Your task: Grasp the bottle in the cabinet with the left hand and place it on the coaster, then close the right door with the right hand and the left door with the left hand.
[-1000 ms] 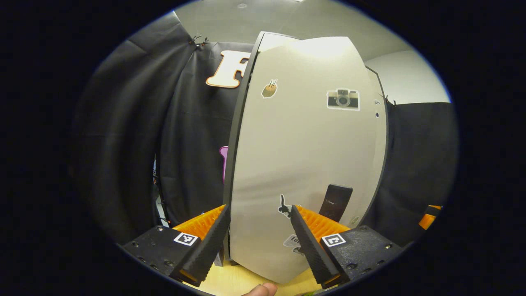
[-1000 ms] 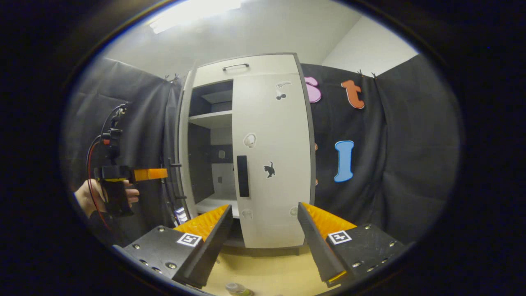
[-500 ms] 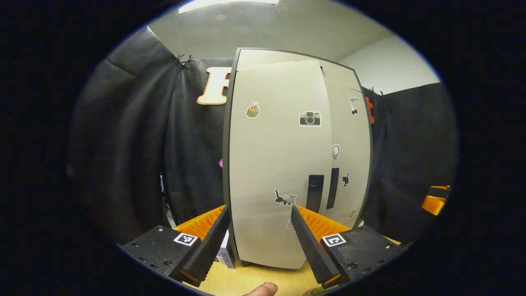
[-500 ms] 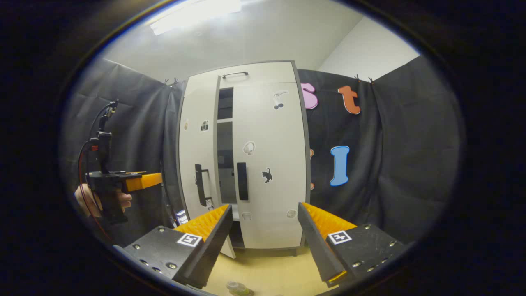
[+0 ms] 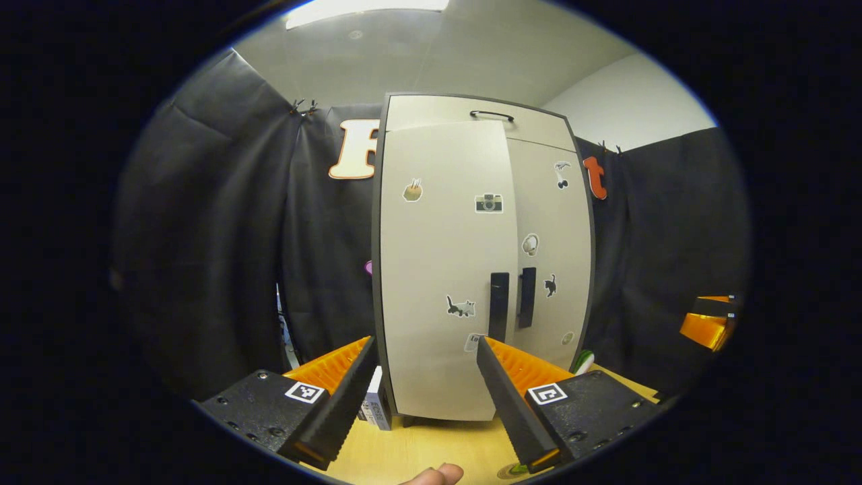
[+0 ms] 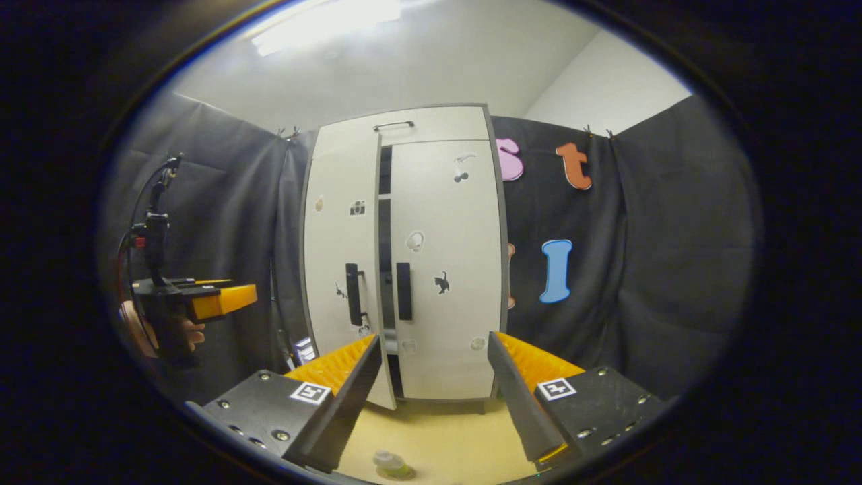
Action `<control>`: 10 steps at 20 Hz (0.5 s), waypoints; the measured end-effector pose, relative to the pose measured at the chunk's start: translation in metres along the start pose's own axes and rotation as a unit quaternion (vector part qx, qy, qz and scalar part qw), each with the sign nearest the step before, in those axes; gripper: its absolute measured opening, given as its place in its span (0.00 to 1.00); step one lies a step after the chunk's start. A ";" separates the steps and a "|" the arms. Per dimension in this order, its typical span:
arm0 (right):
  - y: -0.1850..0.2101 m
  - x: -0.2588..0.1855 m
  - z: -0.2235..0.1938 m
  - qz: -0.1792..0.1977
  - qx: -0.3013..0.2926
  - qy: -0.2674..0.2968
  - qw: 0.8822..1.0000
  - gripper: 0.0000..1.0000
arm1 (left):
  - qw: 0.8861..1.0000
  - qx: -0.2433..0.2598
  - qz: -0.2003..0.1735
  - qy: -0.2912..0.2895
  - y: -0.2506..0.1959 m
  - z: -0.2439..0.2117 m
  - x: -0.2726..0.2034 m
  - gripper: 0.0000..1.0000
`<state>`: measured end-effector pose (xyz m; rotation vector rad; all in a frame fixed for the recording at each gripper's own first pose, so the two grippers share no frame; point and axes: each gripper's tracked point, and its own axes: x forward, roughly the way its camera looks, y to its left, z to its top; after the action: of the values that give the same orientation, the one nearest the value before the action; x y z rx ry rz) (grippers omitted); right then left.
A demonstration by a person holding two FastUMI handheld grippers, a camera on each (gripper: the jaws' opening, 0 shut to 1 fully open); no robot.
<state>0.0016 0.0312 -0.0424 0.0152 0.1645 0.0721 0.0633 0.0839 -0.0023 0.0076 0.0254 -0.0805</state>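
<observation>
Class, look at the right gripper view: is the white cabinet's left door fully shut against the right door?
No: a dark gap runs between the white cabinet's left door and its right door.

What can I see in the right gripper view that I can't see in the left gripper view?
Right gripper view: a dark gap between the two white doors, a small bottle with a greenish base on the yellow table, and the left gripper held in a hand.

Left gripper view: a fingertip at the bottom and a small white box by the cabinet's foot.

Both: the tall white cabinet, its black handles and the camera sticker.
</observation>
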 end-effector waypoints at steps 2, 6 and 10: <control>-0.001 -0.009 -0.001 0.009 -0.021 -0.007 1.000 0.96 | 1.000 -0.005 0.002 0.005 -0.002 -0.004 -0.015 0.94; 0.003 -0.016 -0.006 0.027 -0.016 -0.006 0.999 0.96 | 1.000 0.010 0.008 0.003 -0.005 -0.007 -0.042 0.94; 0.012 -0.028 -0.010 0.042 -0.003 -0.006 0.999 0.96 | 1.000 0.011 0.016 0.011 -0.005 -0.014 -0.057 0.94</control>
<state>-0.0282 0.0415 -0.0473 0.0176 0.1513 0.1569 0.0059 0.0835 -0.0145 0.0299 0.0469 -0.0477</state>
